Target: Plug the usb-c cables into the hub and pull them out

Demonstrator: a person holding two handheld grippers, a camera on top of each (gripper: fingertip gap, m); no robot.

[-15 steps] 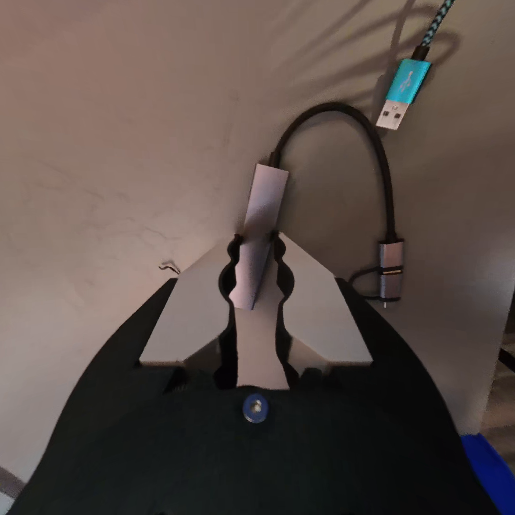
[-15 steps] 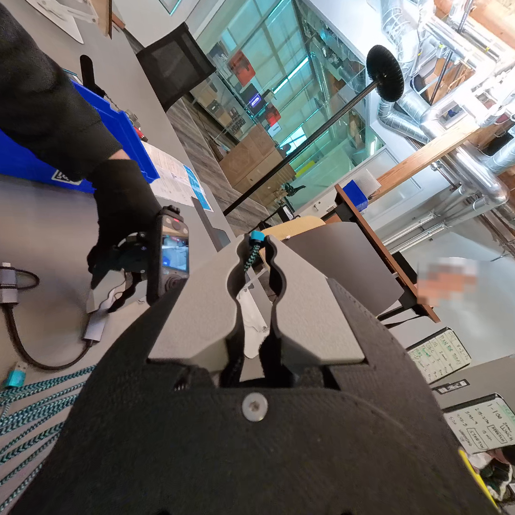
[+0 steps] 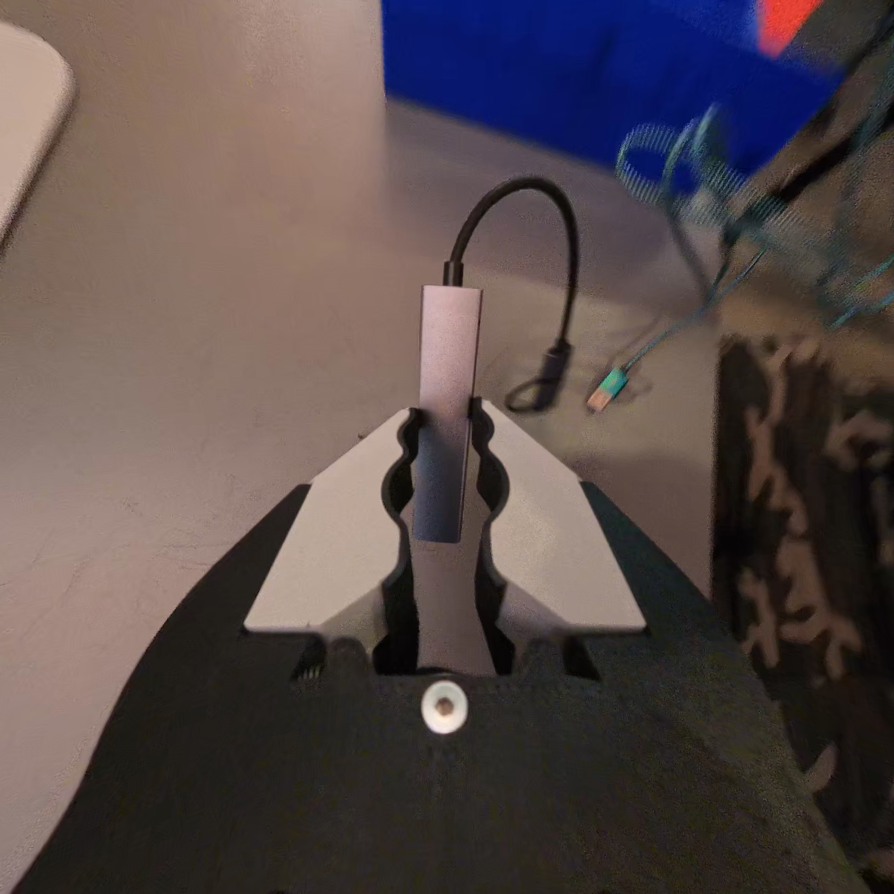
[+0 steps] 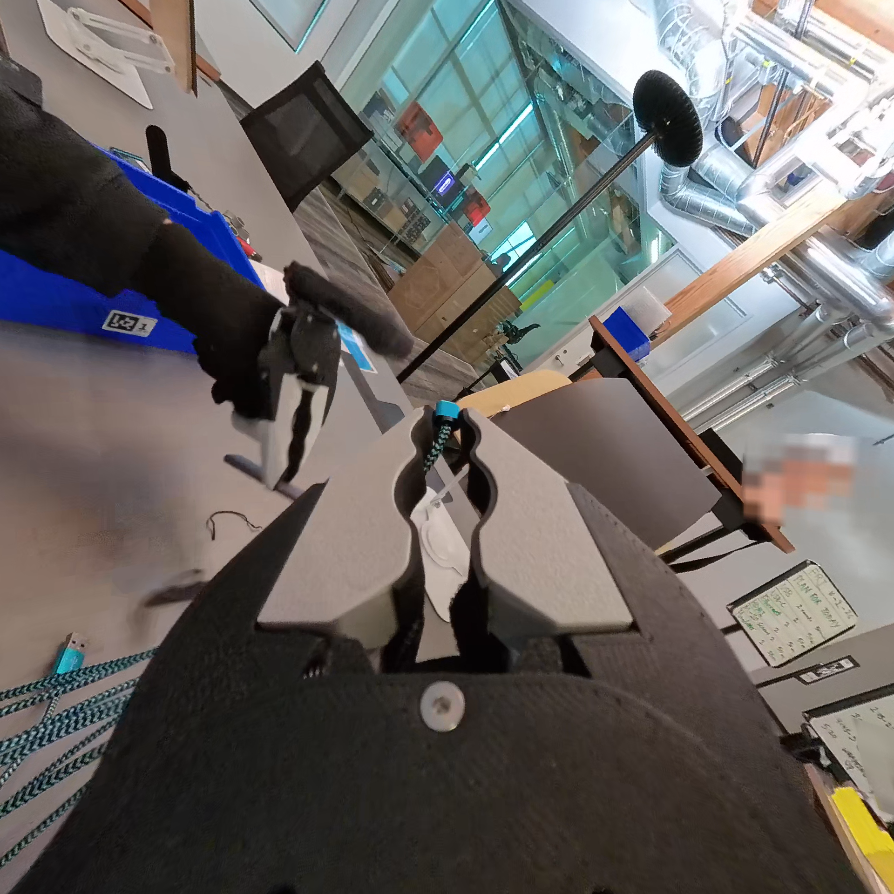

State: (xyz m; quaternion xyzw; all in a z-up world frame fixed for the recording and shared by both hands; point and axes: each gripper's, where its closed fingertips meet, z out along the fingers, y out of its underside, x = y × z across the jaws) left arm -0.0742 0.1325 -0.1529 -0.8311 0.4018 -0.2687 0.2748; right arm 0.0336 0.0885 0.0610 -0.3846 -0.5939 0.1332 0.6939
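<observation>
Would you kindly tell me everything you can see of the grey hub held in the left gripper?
The hub is a slim grey bar with a matte, metal-looking shell, clamped between the left gripper fingers and pointing away from the camera. Its far end sticks out past the fingertips. A short black cable arches from that end down to a connector resting on the grey table. No ports are visible.

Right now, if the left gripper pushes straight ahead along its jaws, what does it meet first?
Probably the grey table. The left gripper is shut on the hub, whose black lead arches forward, so that lead would likely touch down first. Depth is unclear; the blue bin lies farther back.
</observation>
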